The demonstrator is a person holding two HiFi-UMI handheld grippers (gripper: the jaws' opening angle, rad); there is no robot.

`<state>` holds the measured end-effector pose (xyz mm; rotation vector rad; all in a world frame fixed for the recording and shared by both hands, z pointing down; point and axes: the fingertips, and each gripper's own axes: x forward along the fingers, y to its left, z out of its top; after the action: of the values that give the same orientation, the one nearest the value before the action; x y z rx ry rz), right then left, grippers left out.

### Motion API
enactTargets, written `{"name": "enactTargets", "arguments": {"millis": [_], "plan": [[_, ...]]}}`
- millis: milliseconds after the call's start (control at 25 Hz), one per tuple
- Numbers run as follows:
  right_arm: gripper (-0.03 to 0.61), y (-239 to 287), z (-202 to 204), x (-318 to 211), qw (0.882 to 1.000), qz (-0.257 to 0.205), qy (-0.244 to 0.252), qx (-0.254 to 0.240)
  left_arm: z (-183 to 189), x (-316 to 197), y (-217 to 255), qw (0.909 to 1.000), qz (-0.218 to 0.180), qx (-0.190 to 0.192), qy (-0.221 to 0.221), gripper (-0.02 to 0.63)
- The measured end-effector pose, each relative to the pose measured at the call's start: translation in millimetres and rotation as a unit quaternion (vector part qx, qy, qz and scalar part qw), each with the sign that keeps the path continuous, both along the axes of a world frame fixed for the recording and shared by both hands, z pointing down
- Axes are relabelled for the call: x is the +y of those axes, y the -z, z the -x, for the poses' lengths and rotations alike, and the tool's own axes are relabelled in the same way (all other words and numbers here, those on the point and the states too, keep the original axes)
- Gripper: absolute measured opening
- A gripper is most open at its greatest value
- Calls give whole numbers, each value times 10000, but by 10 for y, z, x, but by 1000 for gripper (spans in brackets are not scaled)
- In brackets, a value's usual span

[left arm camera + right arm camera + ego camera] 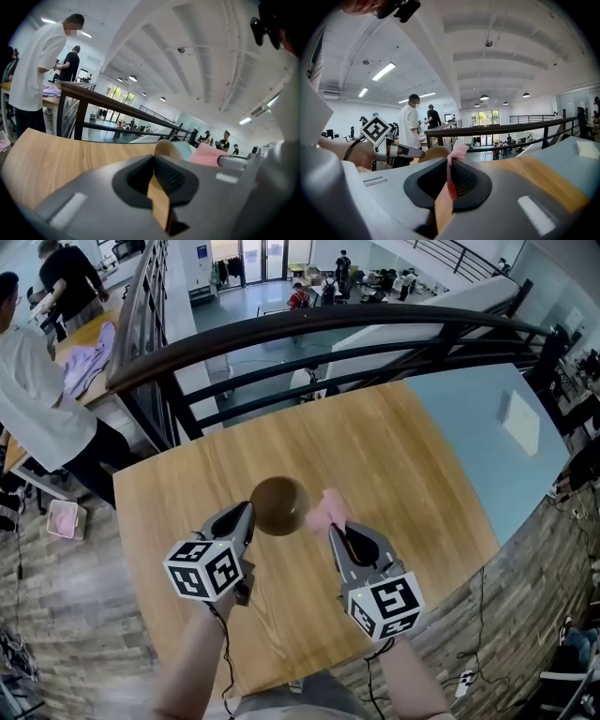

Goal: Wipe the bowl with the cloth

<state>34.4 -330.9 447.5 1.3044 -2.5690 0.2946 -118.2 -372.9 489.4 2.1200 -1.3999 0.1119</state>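
Note:
A brown bowl (279,504) sits over the middle of the wooden table (422,456). My left gripper (248,512) comes at it from the near left, jaws shut, tips pinching its left rim. In the left gripper view the bowl (168,146) rises right off the closed jaw line of my left gripper (154,161). My right gripper (333,529) is just right of the bowl, shut on a pink cloth (328,507) that sticks out past its tips. The right gripper view shows the cloth (457,151) clamped in my right gripper (451,161), with the bowl (436,152) and the left gripper (405,152) beyond.
A dark railing (328,324) runs behind the table's far edge, with a drop to a lower floor beyond it. A person in a white shirt (37,399) stands at the far left by another table. A pale blue surface (487,409) adjoins the table on the right.

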Motion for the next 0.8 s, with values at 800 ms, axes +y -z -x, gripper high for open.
{"name": "enactTargets", "arguments": {"millis": [800], "plan": [[15, -1199, 223, -235, 9981, 575, 88, 201, 219, -636, -1586, 9812, 1157, 1320, 802, 9]]}}
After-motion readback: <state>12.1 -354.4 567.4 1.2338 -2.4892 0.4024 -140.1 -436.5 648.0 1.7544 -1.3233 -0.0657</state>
